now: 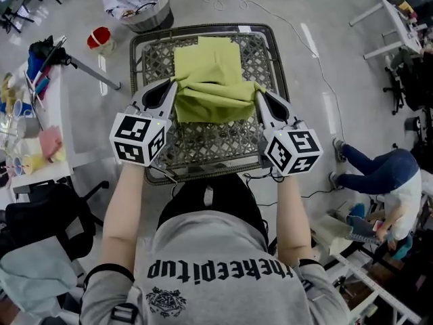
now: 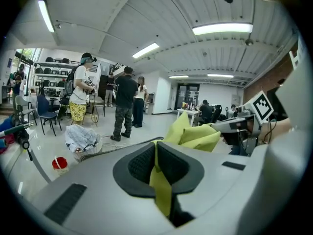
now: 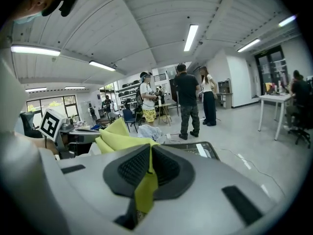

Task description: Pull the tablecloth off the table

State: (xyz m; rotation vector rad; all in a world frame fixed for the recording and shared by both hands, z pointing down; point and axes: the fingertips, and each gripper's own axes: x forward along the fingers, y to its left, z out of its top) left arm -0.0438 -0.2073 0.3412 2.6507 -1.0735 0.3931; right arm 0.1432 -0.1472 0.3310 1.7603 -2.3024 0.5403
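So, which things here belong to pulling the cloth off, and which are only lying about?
Belongs to the job: yellow-green fabric tablecloth; dark metal lattice table; left gripper and right gripper, both shut on the cloth.
Just lying about: small red container on the floor; round grey basket of pale cloth.

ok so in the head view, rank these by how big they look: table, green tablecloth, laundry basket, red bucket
1. table
2. green tablecloth
3. laundry basket, though it's cut off by the top edge and sits lower on the floor, so it's likely bigger than it looks
4. red bucket
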